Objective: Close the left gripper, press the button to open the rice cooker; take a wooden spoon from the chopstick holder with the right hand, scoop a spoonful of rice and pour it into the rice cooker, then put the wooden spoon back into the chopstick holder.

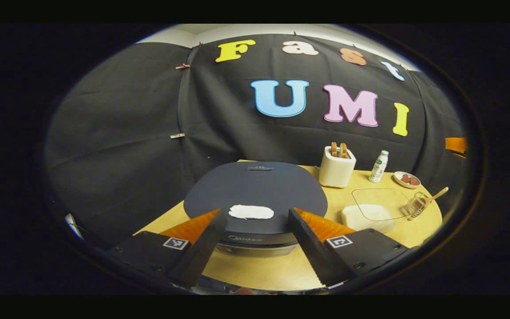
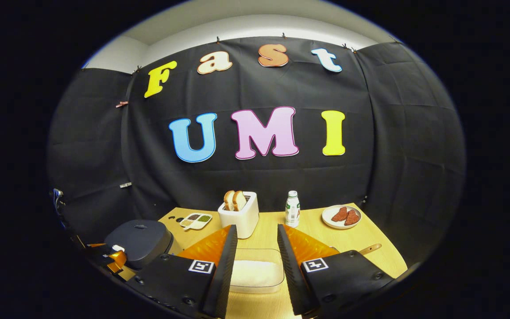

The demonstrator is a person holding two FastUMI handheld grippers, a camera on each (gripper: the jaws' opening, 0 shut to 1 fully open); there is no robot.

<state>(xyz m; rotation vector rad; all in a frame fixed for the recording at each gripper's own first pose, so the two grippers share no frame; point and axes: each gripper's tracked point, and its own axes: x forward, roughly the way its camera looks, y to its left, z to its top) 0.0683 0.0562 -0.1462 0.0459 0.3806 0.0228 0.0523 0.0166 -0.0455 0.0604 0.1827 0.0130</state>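
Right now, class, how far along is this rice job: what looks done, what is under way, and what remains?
Done: nothing yet; the rice cooker lid is down. Under way: the left gripper, jaws open, hangs in front of the cooker's white button. Left: closing, pressing, and all the spoon work. The wooden spoon sits in the chopstick holder; the right gripper hangs open over the rice container.

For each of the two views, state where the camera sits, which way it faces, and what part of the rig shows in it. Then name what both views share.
Left gripper view: rides on the left gripper, facing the closed rice cooker close ahead; its own two fingers show at the bottom, spread apart.
Right gripper view: rides on the right gripper, facing the rice container and the booth's wall; its own fingers show, apart.
Shared: rice cooker, toaster, bottle, plate, rice container, table.
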